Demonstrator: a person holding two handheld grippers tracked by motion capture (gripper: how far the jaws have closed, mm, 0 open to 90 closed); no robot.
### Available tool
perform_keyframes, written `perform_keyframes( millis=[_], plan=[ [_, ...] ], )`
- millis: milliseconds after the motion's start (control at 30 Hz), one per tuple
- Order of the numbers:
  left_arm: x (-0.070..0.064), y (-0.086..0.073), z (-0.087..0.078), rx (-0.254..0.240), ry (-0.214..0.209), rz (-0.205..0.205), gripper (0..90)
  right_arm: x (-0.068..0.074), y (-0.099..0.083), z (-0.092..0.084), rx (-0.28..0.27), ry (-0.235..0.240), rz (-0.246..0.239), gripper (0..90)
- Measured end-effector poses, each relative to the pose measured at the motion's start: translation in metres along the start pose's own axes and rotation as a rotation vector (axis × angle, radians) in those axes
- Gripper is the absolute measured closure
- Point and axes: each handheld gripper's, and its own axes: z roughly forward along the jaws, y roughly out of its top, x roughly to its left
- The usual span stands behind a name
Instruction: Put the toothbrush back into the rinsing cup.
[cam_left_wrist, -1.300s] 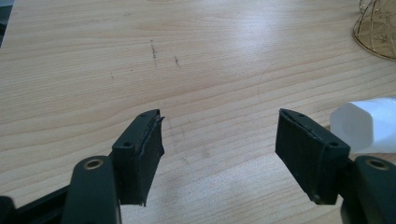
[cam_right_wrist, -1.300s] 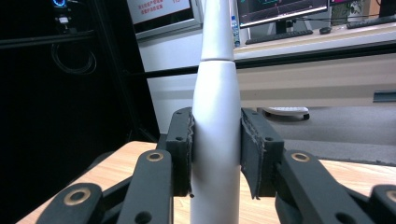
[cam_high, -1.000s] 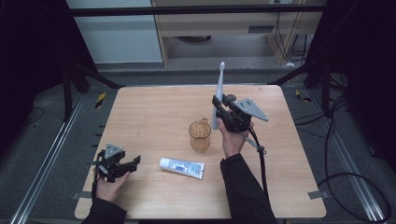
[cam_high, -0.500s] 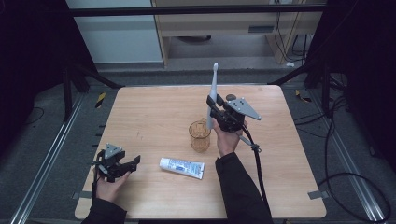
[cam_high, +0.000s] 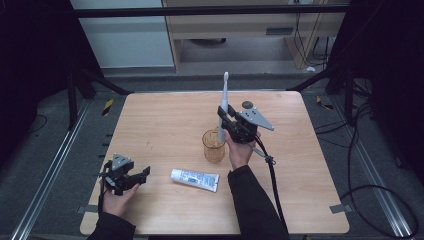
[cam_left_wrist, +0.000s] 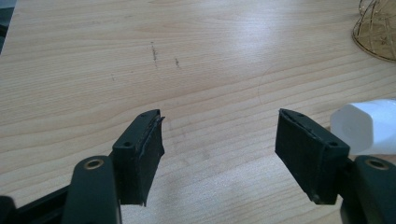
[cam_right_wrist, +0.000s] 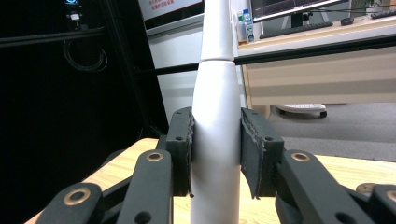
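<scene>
Shifted leftward across the table since a second ago, right gripper (cam_high: 223, 122) now poised with the white toothbrush (cam_high: 223, 107) upright, lower end at the wire cup (cam_high: 213, 145). Pinched on the toothbrush handle (cam_right_wrist: 215, 140), pads flush against both sides. Farther out, left gripper (cam_left_wrist: 219, 144) spread wide and resting near the table (cam_high: 160, 125) edge, toothpaste tube (cam_high: 195, 179) just beside it.
</scene>
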Motion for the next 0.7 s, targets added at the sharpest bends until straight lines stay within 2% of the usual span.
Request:
perform_keyframes(
  millis=[700],
  plan=[
    [0.0, 0.0, 0.0, 0.001, 0.003, 0.001, 31.4, 0.002, -0.024, 0.007, 0.073, 0.005, 0.011, 66.6]
  ],
)
